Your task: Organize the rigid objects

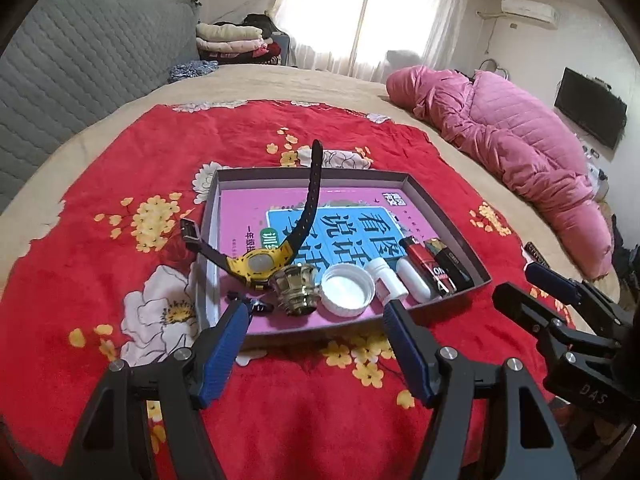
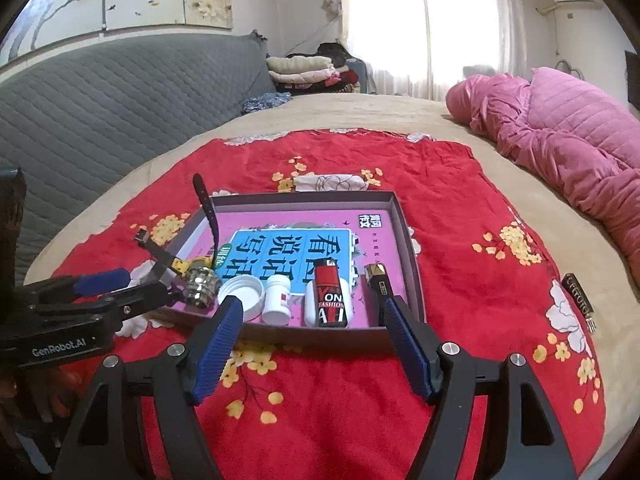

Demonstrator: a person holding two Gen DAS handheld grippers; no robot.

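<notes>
Red floral blanket covers the bed, with a shallow cardboard tray on it. Along the tray's near edge, left to right: a yellow watch draped over the left wall with one strap sticking up, a brass fitting, a white cap, a small white bottle, a red lighter and a dark lighter. Left gripper hangs wide apart, empty, just before the tray. Right gripper likewise gapes wide, holding nothing. Another dark lighter lies on the blanket, right of the tray.
</notes>
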